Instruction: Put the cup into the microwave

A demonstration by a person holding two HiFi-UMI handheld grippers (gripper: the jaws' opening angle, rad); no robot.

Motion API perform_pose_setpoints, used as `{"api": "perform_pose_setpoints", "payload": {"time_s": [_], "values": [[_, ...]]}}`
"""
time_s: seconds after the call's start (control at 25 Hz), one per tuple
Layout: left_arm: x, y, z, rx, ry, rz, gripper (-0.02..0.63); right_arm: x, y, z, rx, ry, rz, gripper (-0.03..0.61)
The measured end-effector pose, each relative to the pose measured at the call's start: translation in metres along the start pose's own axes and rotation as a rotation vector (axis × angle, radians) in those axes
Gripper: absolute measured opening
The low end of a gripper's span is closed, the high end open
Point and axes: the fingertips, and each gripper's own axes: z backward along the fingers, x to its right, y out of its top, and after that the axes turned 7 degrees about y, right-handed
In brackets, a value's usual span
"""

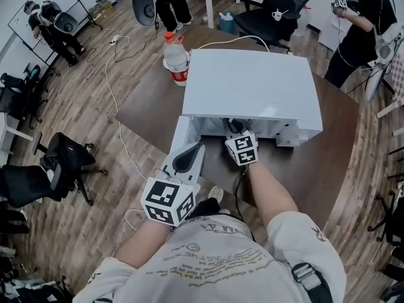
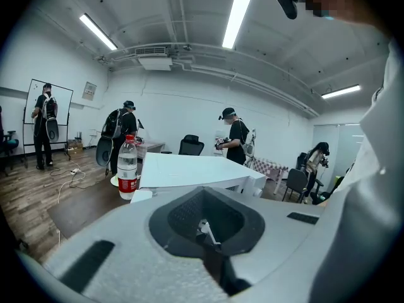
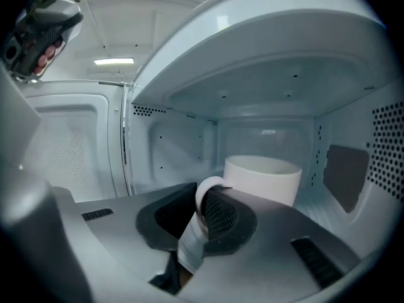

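The white microwave stands on a brown table with its door swung open to the left. My right gripper reaches into the microwave's mouth. In the right gripper view it is shut on the handle of a white cup. The cup is upright inside the white cavity; whether it rests on the floor cannot be told. The microwave's top hides the cup in the head view. My left gripper stays low beside the open door, its jaws together with nothing in them.
A clear water bottle with a red label stands on a white plate at the microwave's far left corner, also seen as the bottle. The table edge lies left of the door. Office chairs, floor cables and several people surround the table.
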Motion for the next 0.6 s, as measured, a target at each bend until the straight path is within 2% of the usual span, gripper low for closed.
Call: {"api": "perform_pose_setpoints", "payload": {"time_s": [0.12,0.28,0.6], "values": [[0.0,-0.001,-0.002,-0.009,0.001,-0.004,0.014,-0.002,-0.003,0.003,0.004,0.012,-0.008,0.031],[0.001,-0.002,-0.007,-0.016,-0.006,-0.011,0.014,-0.006,-0.006,0.005,-0.013,0.027,-0.028,0.12],[0.008,-0.001,-0.011,-0.01,-0.036,-0.001,0.014,0.002,-0.022,0.026,-0.07,-0.043,-0.04,0.126]]}}
